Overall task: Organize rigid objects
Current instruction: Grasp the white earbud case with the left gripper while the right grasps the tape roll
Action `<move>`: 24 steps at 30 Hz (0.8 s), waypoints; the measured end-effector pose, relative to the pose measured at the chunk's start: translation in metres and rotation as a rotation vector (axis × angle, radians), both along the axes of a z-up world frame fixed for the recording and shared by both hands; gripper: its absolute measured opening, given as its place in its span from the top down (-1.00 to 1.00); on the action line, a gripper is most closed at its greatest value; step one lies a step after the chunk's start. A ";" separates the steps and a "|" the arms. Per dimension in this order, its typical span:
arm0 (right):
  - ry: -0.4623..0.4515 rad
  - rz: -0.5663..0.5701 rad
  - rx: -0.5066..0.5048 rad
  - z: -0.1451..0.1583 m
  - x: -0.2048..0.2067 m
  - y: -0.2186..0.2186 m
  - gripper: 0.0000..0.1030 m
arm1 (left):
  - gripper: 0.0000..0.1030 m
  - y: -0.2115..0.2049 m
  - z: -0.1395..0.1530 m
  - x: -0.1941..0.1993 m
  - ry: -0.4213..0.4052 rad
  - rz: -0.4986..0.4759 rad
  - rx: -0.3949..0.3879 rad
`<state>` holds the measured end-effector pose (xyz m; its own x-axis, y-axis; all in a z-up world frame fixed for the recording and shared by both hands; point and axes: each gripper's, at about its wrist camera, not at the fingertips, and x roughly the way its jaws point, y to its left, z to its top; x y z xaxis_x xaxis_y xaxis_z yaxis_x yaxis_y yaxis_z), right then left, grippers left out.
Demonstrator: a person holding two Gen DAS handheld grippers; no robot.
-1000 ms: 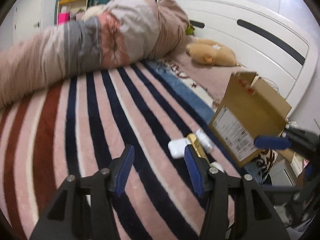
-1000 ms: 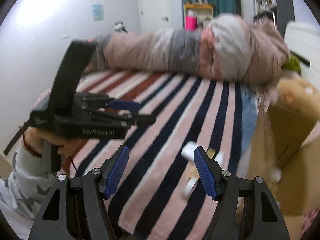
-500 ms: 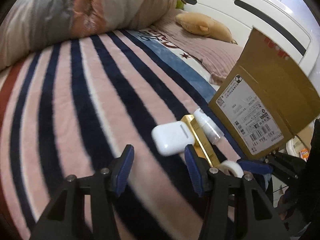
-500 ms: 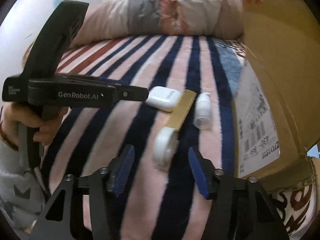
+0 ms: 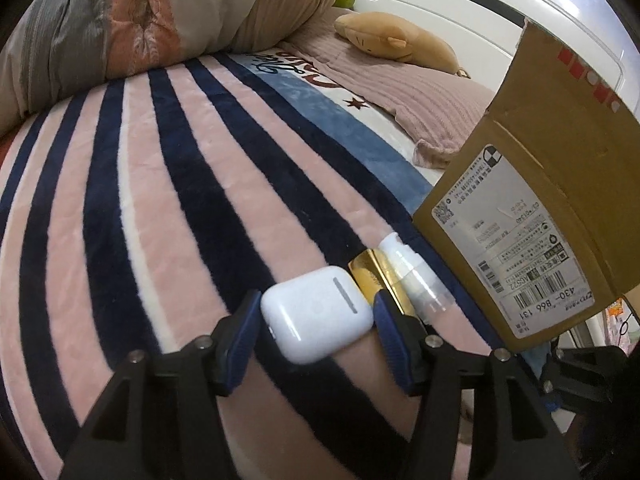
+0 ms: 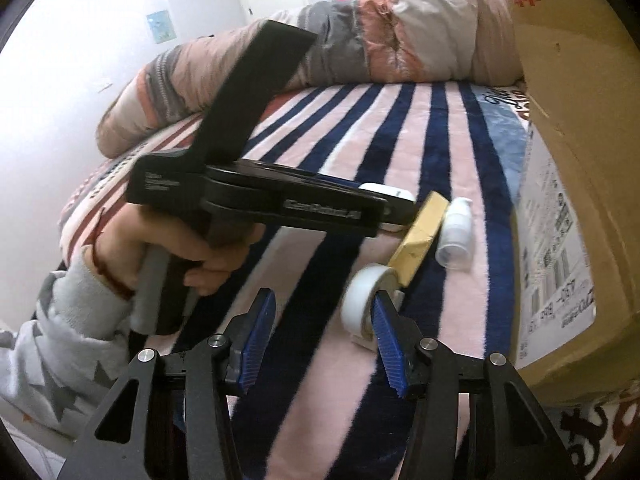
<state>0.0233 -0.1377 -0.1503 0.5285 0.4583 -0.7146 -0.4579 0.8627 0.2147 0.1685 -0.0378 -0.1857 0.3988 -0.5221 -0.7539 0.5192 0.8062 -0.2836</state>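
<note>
- Our left claw [image 5: 316, 324], its jaws just widened, straddles the white earbud case [image 5: 318, 314] on the striped bed [image 5: 160, 200], ungripped.
- Our right claw [image 6: 322, 334], jaws narrowing, is unclenched; the tape roll [image 6: 362, 304] rests against its right pad.

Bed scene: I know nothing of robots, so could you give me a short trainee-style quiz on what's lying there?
1. True or false: the gold bar lies between the white earbud case and the small pump bottle.
2. Which thing bears a printed shipping label? A pump bottle, B cardboard box, C earbud case.
3. How many small items lie on the striped blanket beside the box?

Key: 1 true; 2 B; 3 four, counting the white tape roll.
</note>
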 end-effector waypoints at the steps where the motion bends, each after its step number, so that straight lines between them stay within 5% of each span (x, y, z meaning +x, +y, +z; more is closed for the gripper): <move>1: 0.001 0.006 0.004 0.000 -0.001 0.001 0.11 | -0.04 -0.001 0.000 0.000 -0.005 0.004 0.003; 14: -0.039 -0.088 -0.106 -0.001 0.006 -0.002 0.11 | -0.03 0.029 0.008 -0.026 0.025 0.038 0.019; 17: -0.024 -0.077 -0.093 -0.003 0.010 -0.001 0.72 | -0.03 0.041 0.011 -0.038 0.038 0.053 0.025; 19: -0.055 -0.042 -0.091 0.002 0.006 0.004 0.72 | -0.03 0.049 0.012 -0.047 0.042 0.061 0.033; 22: -0.069 0.040 -0.097 0.007 -0.001 0.018 0.66 | -0.04 0.060 0.012 -0.054 0.038 0.094 0.047; 24: -0.077 0.040 -0.116 0.007 -0.003 0.023 0.09 | -0.04 0.068 0.009 -0.057 0.043 0.115 0.045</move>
